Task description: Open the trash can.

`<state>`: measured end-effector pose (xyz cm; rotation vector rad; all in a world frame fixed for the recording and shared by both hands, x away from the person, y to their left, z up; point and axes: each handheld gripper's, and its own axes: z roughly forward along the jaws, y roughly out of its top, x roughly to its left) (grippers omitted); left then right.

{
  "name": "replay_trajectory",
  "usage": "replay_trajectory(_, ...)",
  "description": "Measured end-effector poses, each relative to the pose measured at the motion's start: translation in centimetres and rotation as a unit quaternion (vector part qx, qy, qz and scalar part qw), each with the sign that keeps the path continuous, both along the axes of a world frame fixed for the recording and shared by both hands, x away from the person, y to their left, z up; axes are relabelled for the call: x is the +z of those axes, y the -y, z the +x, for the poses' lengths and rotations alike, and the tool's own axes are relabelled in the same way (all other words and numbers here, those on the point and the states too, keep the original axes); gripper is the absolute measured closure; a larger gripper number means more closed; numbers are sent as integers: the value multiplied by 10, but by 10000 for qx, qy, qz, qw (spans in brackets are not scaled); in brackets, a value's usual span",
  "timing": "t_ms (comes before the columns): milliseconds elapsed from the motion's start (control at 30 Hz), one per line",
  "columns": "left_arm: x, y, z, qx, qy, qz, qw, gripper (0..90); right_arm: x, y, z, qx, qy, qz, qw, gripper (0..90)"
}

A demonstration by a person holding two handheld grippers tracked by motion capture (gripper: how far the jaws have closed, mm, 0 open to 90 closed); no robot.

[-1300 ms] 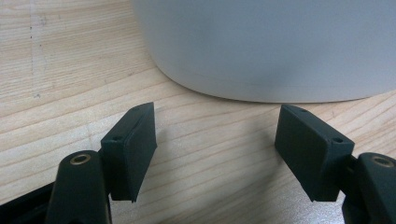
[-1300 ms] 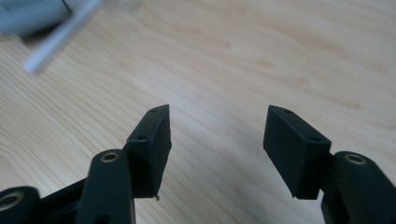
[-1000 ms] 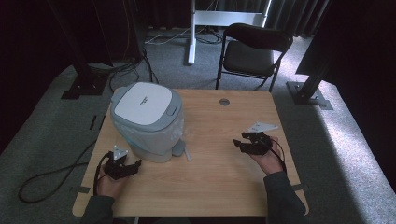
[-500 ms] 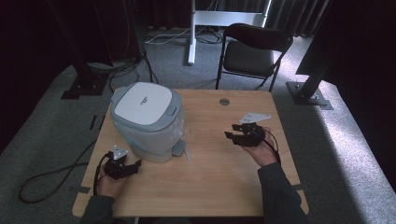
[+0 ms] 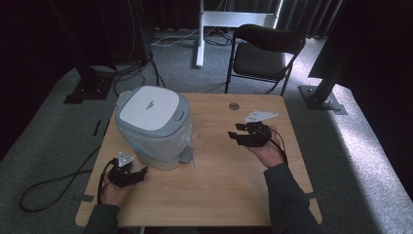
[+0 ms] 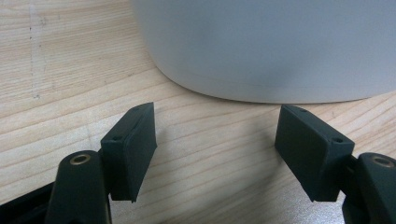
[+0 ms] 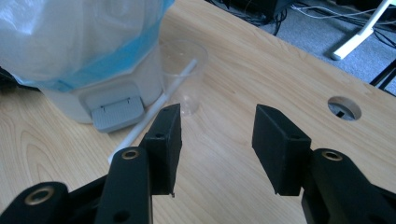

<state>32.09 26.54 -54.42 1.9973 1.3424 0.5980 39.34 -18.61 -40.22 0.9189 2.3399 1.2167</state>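
1. We see the right claw [image 7: 215,123] with its two black jaws parted to a moderate gap, having just been closing a little, with nothing between them but bare wood.
2. Just beyond its jaws stands a clear plastic cup [image 7: 184,74], upright, thin-walled and see-through, on the pale wooden worktop [image 7: 261,60].
3. A white straw [image 7: 154,109] lies slanted, its long axis running from inside the cup down toward the near left of the right gripper view; its lower end rests on the worktop beside the left jaw.
4. Next to the cup sits a grey and white plastic pedal bin [image 5: 153,126] with a rounded body, a flat white lid and a small grey foot pedal [image 7: 114,112] at its base, which faces the right claw.
5. A translucent bin liner with a blue band [image 7: 88,46] hangs crinkled over the bin's rim.
6. The left claw [image 6: 215,140] has its jaws wide apart and empty, low over the wood grain, pointing at the bin's smooth curved wall, which is near but not touched.
7. In the high view the bin stands at the worktop's left half, the cup at its right side.
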Motion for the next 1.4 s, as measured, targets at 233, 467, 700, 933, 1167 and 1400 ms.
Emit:
replay_trajectory(233,0,0,0,-2,0,1,10000,293,7,-12,5,97,72,-2,9999,518)
replay_trajectory(467,0,0,0,-2,-3,4,10000,293,13,-21,8,171,101,92,9998,517)
replay_trajectory(700,0,0,0,-2,-2,4,10000,293,19,-32,14,242,125,128,9995,517)
replay_trajectory(933,0,0,0,-3,-3,2,10000,293,25,-40,19,282,154,106,9994,516)
replay_trajectory(1167,0,0,0,-3,-3,2,10000,293,37,-52,23,391,260,148,9988,517)
replay_trajectory(1400,0,0,0,-2,0,3,10000,293,47,-66,21,559,349,128,9977,544)
